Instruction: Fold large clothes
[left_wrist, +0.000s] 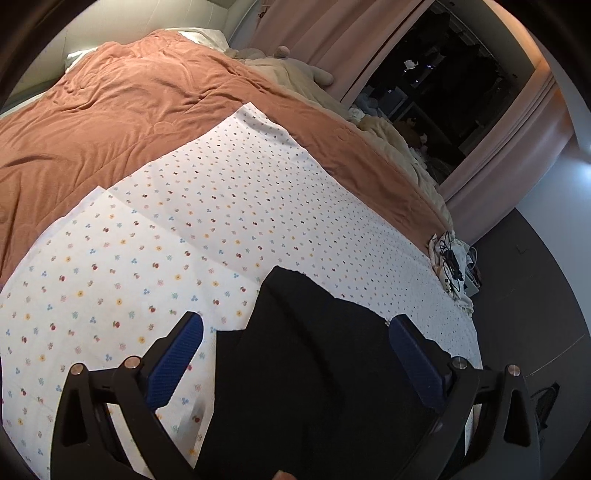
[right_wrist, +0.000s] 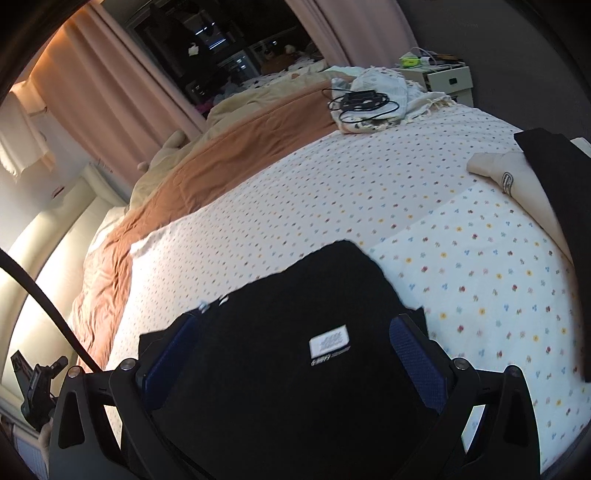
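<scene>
Black garment (left_wrist: 314, 369) lay between both wide-open grippers (left_wrist: 295, 354) (right_wrist: 295, 354), unpinched; you needed matching corner grips before folding.

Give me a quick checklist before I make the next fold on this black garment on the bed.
1. Left claw open: ok.
2. Right claw open: ok.
3. Black garment lying on the flowered sheet, between both claws: ok.
4. Garment released by both claws: cannot tell.
5. Garment lying flat: not ok, creases show in the left view.
6. Cable bundle away from the garment: ok.
</scene>
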